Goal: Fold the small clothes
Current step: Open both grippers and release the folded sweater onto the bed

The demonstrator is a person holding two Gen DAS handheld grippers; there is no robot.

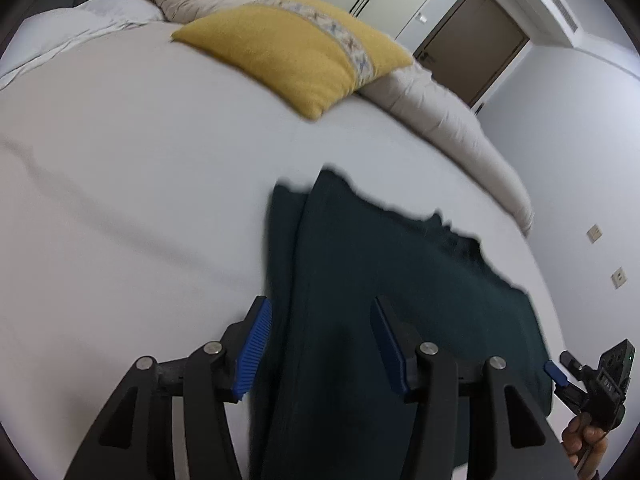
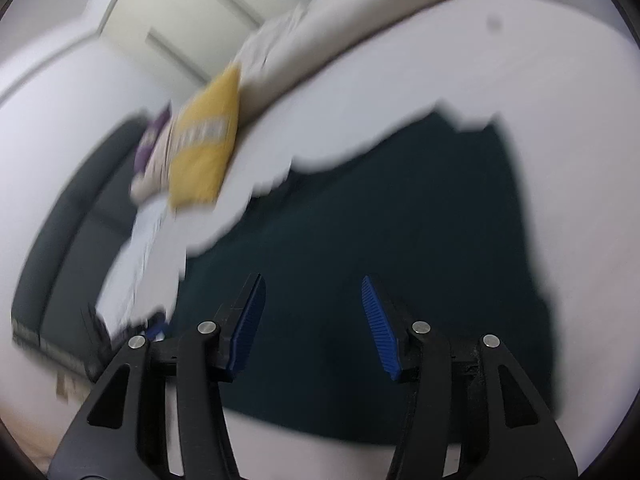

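Note:
A dark teal garment (image 1: 400, 260) lies spread flat on the white bed sheet (image 1: 140, 160). My left gripper (image 1: 320, 304) hovers open over its left edge; the blue pads stand apart and do not press the cloth. At the garment's right edge, the right gripper (image 1: 558, 374) shows in a person's hand. The right wrist view is blurred. There the same garment (image 2: 400, 220) fills the middle of the sheet (image 2: 560, 80), and my right gripper (image 2: 312, 280) stands open just above it with nothing pinched.
A yellow cushion (image 1: 292, 52) rests on the far side of the bed, next to a beige duvet (image 1: 448, 120) bunched along the far edge. A brown door (image 1: 476, 44) is in the back wall. White sheet stretches to the garment's left.

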